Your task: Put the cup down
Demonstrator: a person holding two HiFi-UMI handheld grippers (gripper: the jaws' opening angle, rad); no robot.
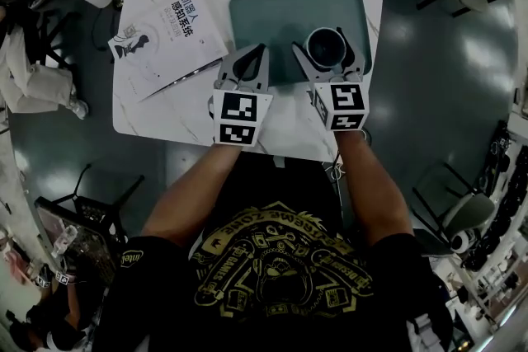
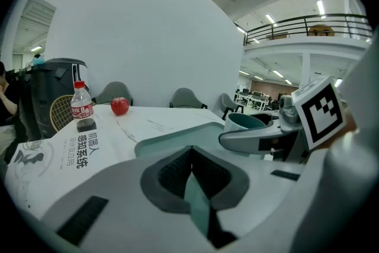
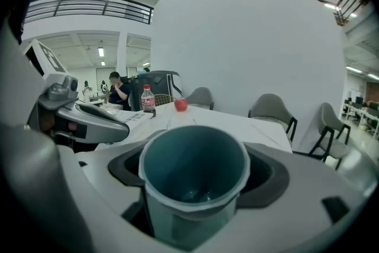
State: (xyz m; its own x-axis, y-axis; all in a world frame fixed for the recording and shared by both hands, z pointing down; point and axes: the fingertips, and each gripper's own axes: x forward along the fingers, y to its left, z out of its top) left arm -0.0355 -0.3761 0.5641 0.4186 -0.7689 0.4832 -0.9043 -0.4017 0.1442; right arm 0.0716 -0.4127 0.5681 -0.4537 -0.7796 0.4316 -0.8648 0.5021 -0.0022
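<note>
The cup (image 3: 195, 178) stands upright between the jaws of the right gripper (image 1: 324, 42), which grasp it by its sides. Its mouth is up, likely so it can go straight down. It looks empty but for a glint at its bottom. It is over the right end of the teal tray (image 1: 264, 12); whether its base touches, I cannot tell. The tray holds nothing else. The left gripper (image 1: 252, 52), jaws clenched on nothing, hangs at the tray's near edge, probably just keeping clear.
</note>
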